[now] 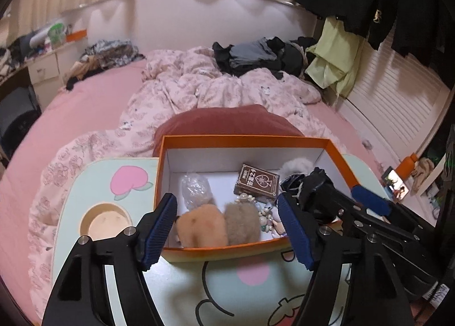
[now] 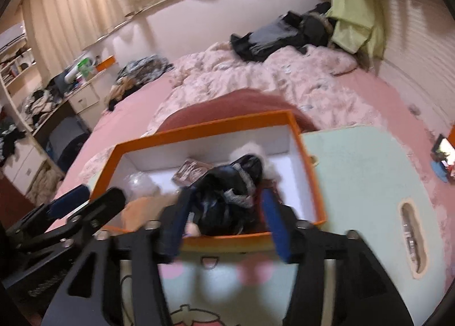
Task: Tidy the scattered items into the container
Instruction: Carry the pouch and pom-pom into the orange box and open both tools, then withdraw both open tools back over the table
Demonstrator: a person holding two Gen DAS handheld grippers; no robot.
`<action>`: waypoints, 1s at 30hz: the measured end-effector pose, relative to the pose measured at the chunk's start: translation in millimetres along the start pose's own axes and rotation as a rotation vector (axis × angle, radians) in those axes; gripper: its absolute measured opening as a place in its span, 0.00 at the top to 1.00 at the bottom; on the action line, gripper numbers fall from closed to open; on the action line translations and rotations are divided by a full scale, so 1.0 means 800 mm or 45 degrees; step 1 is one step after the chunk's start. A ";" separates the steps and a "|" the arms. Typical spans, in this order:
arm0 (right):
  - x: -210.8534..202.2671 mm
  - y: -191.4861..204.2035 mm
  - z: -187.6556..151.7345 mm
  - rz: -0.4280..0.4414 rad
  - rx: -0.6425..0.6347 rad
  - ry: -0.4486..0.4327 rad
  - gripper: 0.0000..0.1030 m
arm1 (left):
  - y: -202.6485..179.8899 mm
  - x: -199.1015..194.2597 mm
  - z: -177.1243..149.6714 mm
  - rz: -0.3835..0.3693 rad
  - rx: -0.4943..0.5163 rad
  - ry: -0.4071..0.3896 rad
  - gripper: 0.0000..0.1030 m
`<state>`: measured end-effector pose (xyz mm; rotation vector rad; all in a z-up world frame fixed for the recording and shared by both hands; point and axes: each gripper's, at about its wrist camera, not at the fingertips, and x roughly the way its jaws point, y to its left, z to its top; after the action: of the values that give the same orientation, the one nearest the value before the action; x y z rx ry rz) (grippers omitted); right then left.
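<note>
An orange box (image 1: 244, 138) with white inside stands on a mint lap table (image 1: 85, 184) on the bed. It holds a brown card pack (image 1: 256, 182), a clear plastic bag (image 1: 194, 188), two furry pads (image 1: 219, 229), beads (image 1: 263, 212) and a white fluffy item (image 1: 295, 166). My left gripper (image 1: 227, 229) is open and empty at the box's near edge. My right gripper (image 2: 224, 226) has its jaws around a black glossy bundle (image 2: 227, 195) just inside the box (image 2: 199, 130); whether it still squeezes it is unclear. That gripper also shows in the left wrist view (image 1: 341, 198).
The table (image 2: 355, 184) has a round cup hole (image 1: 105, 222) at the left and a slot (image 2: 412, 238) at the right. A red cushion (image 1: 227, 121) and rumpled pink duvet (image 1: 213, 84) lie behind the box. A phone (image 1: 395, 184) lies at the right.
</note>
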<state>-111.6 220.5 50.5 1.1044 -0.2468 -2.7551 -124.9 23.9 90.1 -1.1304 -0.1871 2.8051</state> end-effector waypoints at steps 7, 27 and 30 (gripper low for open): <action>-0.008 0.005 0.010 -0.031 -0.026 -0.050 0.33 | -0.001 0.004 -0.004 0.033 0.014 0.018 0.28; -0.054 0.021 -0.018 -0.056 -0.132 -0.143 0.33 | -0.001 -0.058 -0.033 0.058 0.047 -0.066 0.20; -0.063 0.019 -0.033 -0.041 -0.130 -0.123 0.33 | 0.002 -0.065 -0.054 0.075 0.041 -0.070 0.17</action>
<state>-56.0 213.7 68.5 0.9602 -0.0996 -2.8184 -57.7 18.0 94.6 -1.0701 -0.1150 2.8813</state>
